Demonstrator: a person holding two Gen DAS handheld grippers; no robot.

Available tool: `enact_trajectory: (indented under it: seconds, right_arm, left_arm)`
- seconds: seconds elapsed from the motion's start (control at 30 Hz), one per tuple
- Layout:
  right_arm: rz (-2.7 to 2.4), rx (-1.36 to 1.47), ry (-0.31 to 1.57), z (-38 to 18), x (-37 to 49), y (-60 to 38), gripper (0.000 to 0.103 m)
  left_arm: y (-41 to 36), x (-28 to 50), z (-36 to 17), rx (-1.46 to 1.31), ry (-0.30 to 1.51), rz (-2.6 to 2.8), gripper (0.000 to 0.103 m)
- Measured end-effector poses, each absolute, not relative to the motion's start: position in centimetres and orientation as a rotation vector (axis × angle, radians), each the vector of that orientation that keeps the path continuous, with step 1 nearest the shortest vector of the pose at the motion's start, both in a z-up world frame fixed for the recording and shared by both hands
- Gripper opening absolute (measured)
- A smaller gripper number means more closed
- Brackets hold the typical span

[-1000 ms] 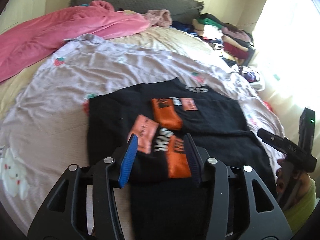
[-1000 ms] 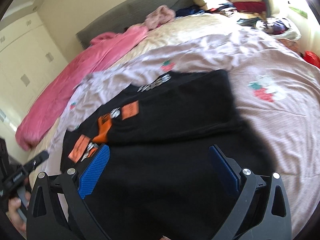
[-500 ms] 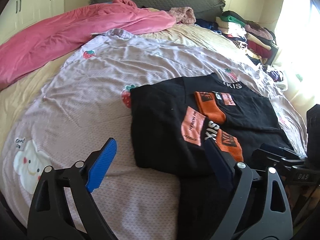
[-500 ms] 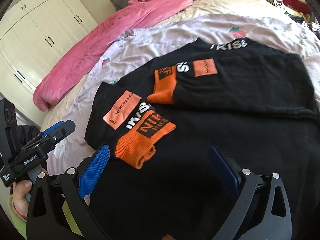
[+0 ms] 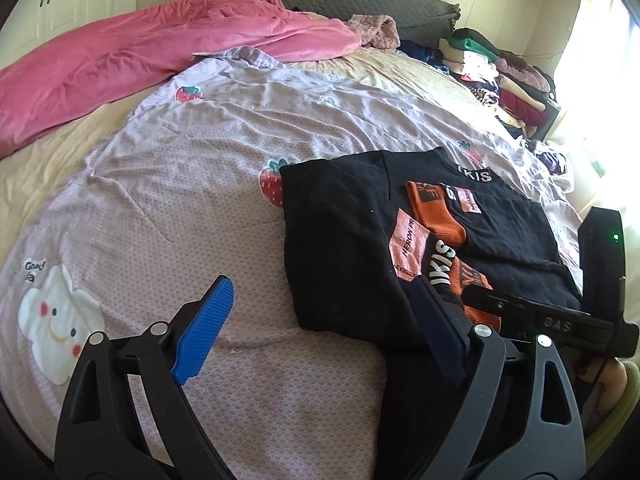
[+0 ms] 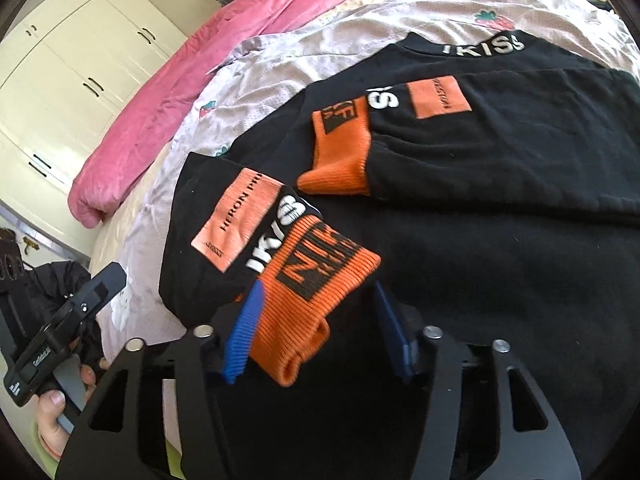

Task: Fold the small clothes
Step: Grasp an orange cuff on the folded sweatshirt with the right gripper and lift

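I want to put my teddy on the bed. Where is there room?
The purple strawberry sheet is bare between the pink blanket and the black sweatshirt, in front of the left gripper. The far right corner is crowded with a clothes pile. The right gripper straddles the sweatshirt's orange cuff.

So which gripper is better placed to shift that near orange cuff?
Right, probably. The right gripper has its open fingers either side of the near orange cuff on the black sweater. The left gripper stands open, mostly over the bedsheet.
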State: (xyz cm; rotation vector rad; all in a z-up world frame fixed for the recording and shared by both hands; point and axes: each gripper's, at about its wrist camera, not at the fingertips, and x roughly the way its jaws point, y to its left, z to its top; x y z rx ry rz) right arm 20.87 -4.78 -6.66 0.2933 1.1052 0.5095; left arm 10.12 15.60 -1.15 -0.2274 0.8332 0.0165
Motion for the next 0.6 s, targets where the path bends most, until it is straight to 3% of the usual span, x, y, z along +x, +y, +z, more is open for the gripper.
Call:
enact_trajectory:
  seconds: [0.07,0.23,0.6]
  right_arm:
    - [0.539,0.295,1.100,-6.7,21.2,-4.2,0.026]
    - [0.577,0.237,1.077,-6.1,21.5,-2.8,0.005]
    - [0.600,0.111,0.802,2.7,22.4,-4.1,0.005]
  left_arm:
    - [15.6,10.1,-1.1,-0.230,0.832,0.019,0.083]
    - [16.1,10.0,-1.1,-0.248,0.821,0.023,0.083]
    - [16.5,9.7,-0.3,-0.261,0.809,0.045,0.083]
